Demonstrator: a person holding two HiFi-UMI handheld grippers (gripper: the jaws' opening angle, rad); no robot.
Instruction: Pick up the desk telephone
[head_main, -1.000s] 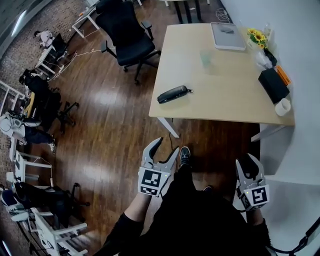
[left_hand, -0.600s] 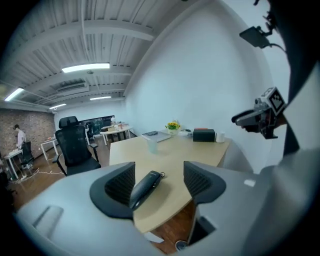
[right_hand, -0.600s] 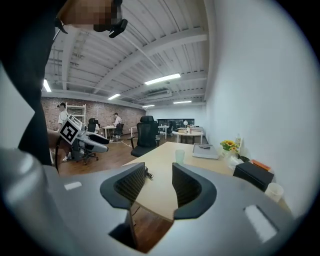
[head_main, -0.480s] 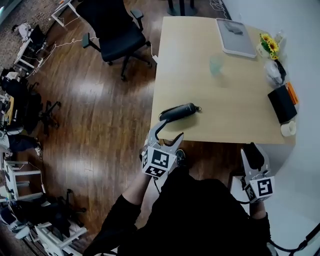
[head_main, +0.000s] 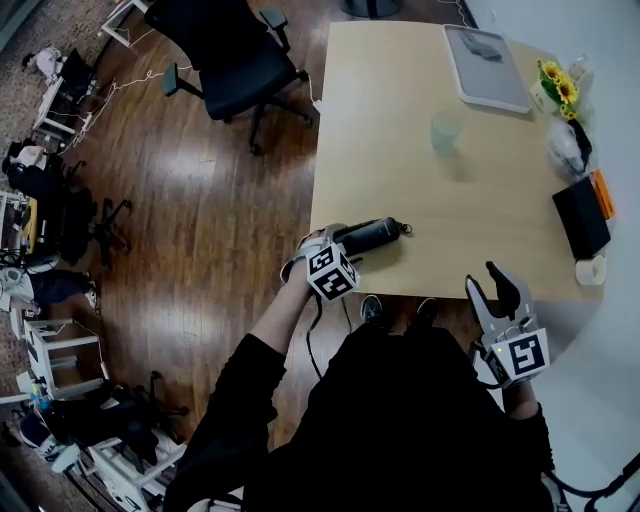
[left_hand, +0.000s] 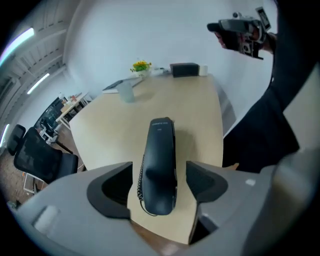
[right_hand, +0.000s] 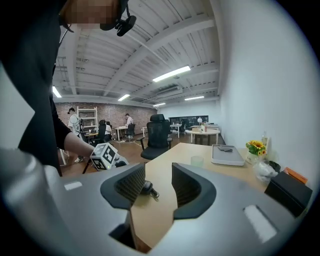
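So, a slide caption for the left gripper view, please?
Left gripper, jaws opening, straddles the black telephone handset lying on the table.

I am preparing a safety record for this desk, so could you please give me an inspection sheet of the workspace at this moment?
Surface: wooden table, mostly bare.
Job's things: black telephone lying flat by the table's near edge.
Clutter: cup, grey tray, flowers, black box, all apart from the telephone.
Grippers: left gripper over the telephone, jaws opening, one each side, not touching; right gripper open, empty.
Cables: coiled cord along the telephone.
Surroundings: office chair on wooden floor.
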